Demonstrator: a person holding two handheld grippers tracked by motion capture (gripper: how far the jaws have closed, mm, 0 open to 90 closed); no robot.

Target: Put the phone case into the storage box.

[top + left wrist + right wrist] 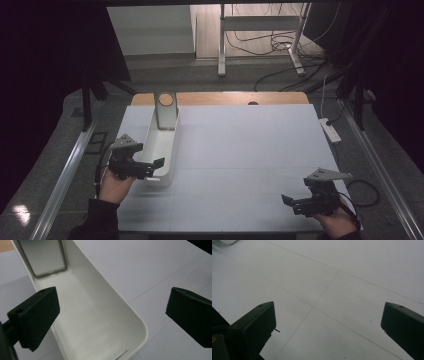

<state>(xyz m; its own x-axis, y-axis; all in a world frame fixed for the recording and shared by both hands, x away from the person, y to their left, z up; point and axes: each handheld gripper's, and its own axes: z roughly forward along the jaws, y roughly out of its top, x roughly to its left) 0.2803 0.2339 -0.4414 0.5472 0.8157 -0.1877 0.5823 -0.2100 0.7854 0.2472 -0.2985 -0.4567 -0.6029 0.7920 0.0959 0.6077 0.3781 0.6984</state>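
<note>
A long white bin (165,142) lies lengthwise on the left of the white table (240,150). It is empty inside (82,315). A grey metal plate (166,111) with a round hole leans at its far end, seen also in the left gripper view as the grey plate (45,257). My left gripper (155,169) hovers open at the bin's near end. In its own view my left gripper (112,315) has one jaw over the bin's inside and the other outside the right wall. My right gripper (291,204) is open above bare table at the front right, with nothing inside the right gripper (327,327).
A white power strip (330,129) with a cable lies off the table's right edge. Metal rails (70,165) run along both sides. A wooden strip (225,98) borders the far edge. Behind it are a stand's legs (221,50) and floor cables.
</note>
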